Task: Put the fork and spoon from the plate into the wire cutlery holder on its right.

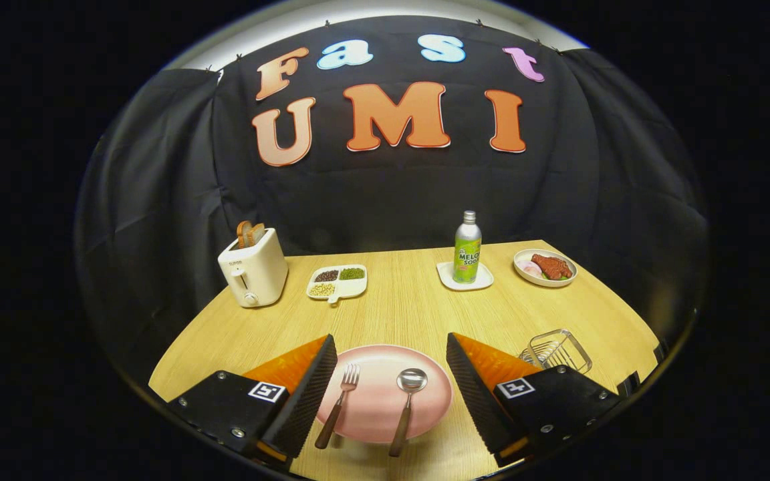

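Observation:
A pink plate (pixel 378 361) lies on the wooden table, seen between my two fingers and below them. On it rest a fork (pixel 339 404) on the left and a spoon (pixel 406 404) on the right, both with brown handles that stick out over the plate's near rim. The wire cutlery holder (pixel 557 349) stands to the plate's right, partly hidden behind my right finger. My gripper (pixel 392 347) hovers above the plate, open wide, with nothing held between the fingers.
Farther back on the table (pixel 405 307) stand a white toaster (pixel 253 270) with toast, a divided dish of beans (pixel 337 282), a green soda bottle (pixel 467 250) on a white coaster, and a plate of meat (pixel 545 267).

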A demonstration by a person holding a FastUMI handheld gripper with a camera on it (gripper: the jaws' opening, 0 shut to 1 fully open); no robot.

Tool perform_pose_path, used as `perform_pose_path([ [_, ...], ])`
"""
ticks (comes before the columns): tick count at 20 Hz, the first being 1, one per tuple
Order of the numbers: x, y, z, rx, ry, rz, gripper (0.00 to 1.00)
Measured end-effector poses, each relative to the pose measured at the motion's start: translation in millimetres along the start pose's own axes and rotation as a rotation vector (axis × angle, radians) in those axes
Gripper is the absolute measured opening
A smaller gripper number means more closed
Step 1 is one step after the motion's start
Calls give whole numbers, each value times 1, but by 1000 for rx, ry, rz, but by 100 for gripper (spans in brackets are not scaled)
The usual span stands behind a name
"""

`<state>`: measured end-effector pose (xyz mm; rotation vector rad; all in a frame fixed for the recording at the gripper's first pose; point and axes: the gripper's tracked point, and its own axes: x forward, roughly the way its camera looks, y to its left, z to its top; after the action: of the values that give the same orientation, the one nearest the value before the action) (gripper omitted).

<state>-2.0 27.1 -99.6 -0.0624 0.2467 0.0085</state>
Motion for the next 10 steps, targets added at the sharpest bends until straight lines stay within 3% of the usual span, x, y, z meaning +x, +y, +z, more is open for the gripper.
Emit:
perform_pose_path([
  [10,20,-8,-52,-42,93,-31,99],
])
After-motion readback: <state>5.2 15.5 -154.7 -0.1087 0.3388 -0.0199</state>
